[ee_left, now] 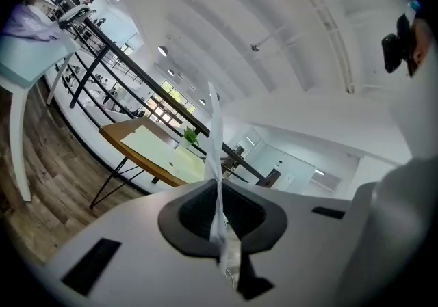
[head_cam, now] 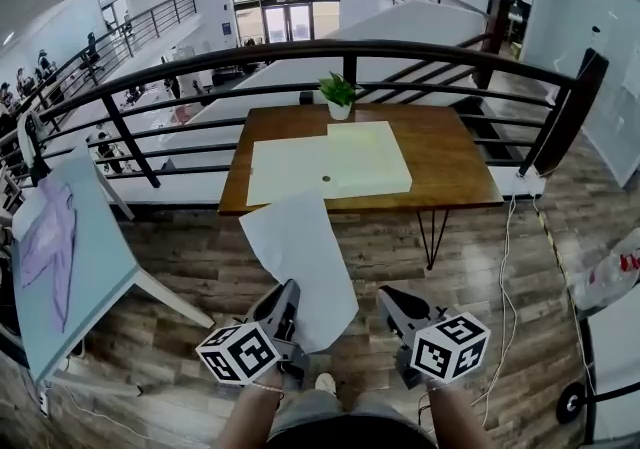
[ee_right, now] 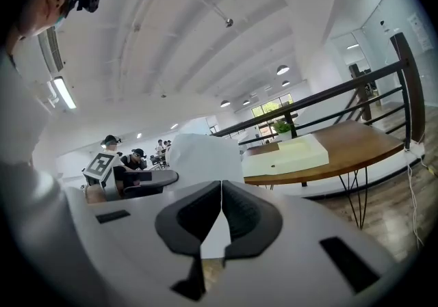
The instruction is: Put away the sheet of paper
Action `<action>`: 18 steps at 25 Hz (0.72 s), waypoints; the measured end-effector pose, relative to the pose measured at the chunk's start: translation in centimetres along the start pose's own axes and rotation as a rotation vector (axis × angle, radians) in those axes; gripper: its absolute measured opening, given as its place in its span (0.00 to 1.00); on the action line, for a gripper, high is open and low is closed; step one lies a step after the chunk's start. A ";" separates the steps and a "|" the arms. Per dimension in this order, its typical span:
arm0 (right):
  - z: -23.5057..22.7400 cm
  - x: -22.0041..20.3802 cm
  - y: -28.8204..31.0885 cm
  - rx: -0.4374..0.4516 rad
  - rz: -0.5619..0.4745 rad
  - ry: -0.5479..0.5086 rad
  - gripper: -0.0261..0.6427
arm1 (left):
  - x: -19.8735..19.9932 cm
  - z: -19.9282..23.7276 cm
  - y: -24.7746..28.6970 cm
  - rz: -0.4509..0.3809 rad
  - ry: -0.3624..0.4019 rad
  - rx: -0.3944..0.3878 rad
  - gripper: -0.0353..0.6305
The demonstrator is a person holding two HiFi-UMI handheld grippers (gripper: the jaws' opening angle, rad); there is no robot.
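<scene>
The sheet of paper (head_cam: 300, 257) is off any surface and held in the air over the wooden floor (head_cam: 480, 257), on the near side of the table (head_cam: 450, 172). The left claw (head_cam: 290, 289) pinches it at its near edge. In the left gripper view the pads are pressed together on the thin sheet, which rises edge-on between them. The right claw (head_cam: 392, 299) hangs just right of the sheet without touching it. Its jaws are pressed together with nothing gripped, as far as the right gripper view shows.

The pickup looks done and the carrying is under way. The table is well apart from both claws, on the far side of the floor in front of the black railing (head_cam: 400, 52). On it lie a pale stack of sheets (head_cam: 350, 162) and a small potted plant (head_cam: 340, 95) at the far edge. The stack is probably where the sheet belongs. What remains is to bring the sheet over the table, lay it flat on the stack and let go.
</scene>
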State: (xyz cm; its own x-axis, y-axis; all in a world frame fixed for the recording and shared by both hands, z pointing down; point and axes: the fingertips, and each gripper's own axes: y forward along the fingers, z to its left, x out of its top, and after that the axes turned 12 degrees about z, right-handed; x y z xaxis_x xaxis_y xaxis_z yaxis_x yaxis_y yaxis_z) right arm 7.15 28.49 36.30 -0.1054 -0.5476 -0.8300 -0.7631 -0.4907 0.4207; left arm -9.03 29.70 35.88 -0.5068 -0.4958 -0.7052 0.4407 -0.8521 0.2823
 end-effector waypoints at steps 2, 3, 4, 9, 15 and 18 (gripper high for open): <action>-0.6 0.5 1.0 -0.041 -0.011 0.021 0.08 | 0.8 0.8 0.4 0.014 0.001 -0.020 0.09; -0.9 0.8 1.4 -0.060 -0.022 0.030 0.08 | 1.1 1.1 0.6 0.024 0.000 -0.031 0.09; -1.2 1.0 1.8 -0.072 -0.032 0.040 0.08 | 1.5 1.5 0.8 0.030 -0.003 -0.038 0.09; -1.5 1.4 3.3 -0.126 -0.042 0.045 0.08 | 3.1 3.7 1.3 0.007 -0.021 -0.018 0.09; -3.4 2.6 3.7 -0.217 -0.072 0.040 0.08 | 4.2 4.9 2.8 0.040 -0.022 -0.033 0.09; -4.3 3.9 4.8 -0.211 -0.076 0.026 0.08 | 4.9 5.3 3.9 0.044 -0.023 -0.034 0.09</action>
State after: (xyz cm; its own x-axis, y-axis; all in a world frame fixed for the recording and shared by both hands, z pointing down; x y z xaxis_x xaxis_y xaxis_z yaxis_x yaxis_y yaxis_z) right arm 5.83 21.16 36.65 -0.0343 -0.5197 -0.8537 -0.6173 -0.6607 0.4271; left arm -13.73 23.08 36.95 -0.5029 -0.5368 -0.6775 0.4880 -0.8233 0.2901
